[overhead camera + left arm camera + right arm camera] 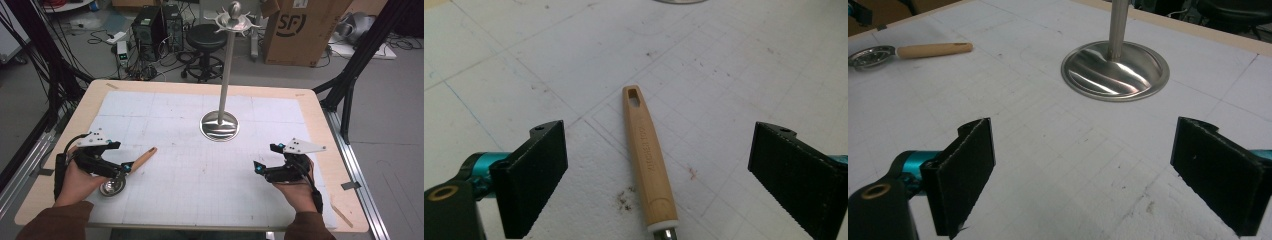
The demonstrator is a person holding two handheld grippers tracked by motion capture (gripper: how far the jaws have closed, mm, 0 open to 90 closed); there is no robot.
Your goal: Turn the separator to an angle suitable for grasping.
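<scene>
Left gripper [122, 167]: at about 8 o'clock on the table, held low over the mat; jaws spread wide in the left gripper view, gripping nothing; wooden handle lying between them, touching neither.
Right gripper [260, 167]: at about 4 o'clock on the table, well apart from the left one; jaws wide open in the right gripper view, empty, bare mat between them.
Strainer [113, 186]: small metal bowl at about 8 o'clock, flat on the mat, partly under the left gripper; also seen at 10 o'clock in the right gripper view.
Wooden handle [647, 162]: joined to the strainer by a white collar; pointing toward 1 o'clock in the high view; slotted hole at the free end; stamped lettering too small to read.
Stand [220, 125]: shiny round base just past table centre, toward 12 o'clock; upright steel pole rising from it, pronged crown and ball on top; well apart from both grippers.
Mat [200, 165]: white gridded sheet covering most of the table, scuffed and speckled.
Table [92, 95]: pale wood border around the mat.
Background: black stool, computer towers, cardboard box, loose cables on the floor at 12 o'clock.
</scene>
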